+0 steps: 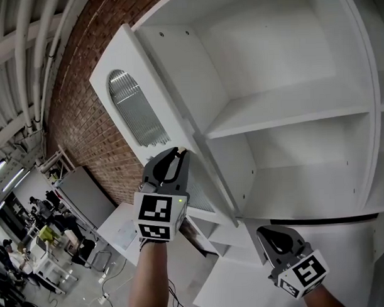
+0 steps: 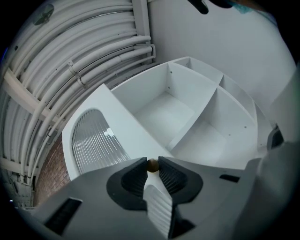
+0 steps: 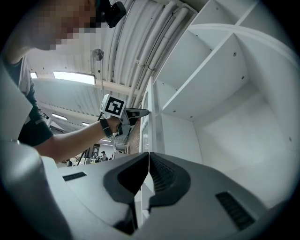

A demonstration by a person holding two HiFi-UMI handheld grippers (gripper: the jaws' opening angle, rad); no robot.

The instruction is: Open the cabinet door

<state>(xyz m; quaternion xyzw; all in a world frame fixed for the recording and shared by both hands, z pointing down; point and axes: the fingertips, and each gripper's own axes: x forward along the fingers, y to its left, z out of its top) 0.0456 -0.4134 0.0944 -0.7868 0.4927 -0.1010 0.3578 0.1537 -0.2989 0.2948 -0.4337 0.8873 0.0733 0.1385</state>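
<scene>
The white cabinet door (image 1: 177, 100), with a ribbed arched glass pane (image 1: 135, 115), stands swung out to the left of the open cabinet. My left gripper (image 1: 180, 152) is at the door's free edge. In the left gripper view its pads (image 2: 136, 176) press on a small brown knob (image 2: 153, 165) on the door (image 2: 126, 133). The right gripper view shows that gripper (image 3: 143, 112) at the door's edge (image 3: 146, 131). My right gripper (image 1: 265, 233) hangs lower right, below the shelves, shut with nothing in it (image 3: 148, 155).
The cabinet holds bare white shelves (image 1: 291, 108). A brick wall (image 1: 84, 122) lies behind the door, with white pipes (image 2: 70, 56) above. Lower white compartments (image 1: 210, 234) sit under the door. A workshop with people and tables (image 1: 32, 250) is at the lower left.
</scene>
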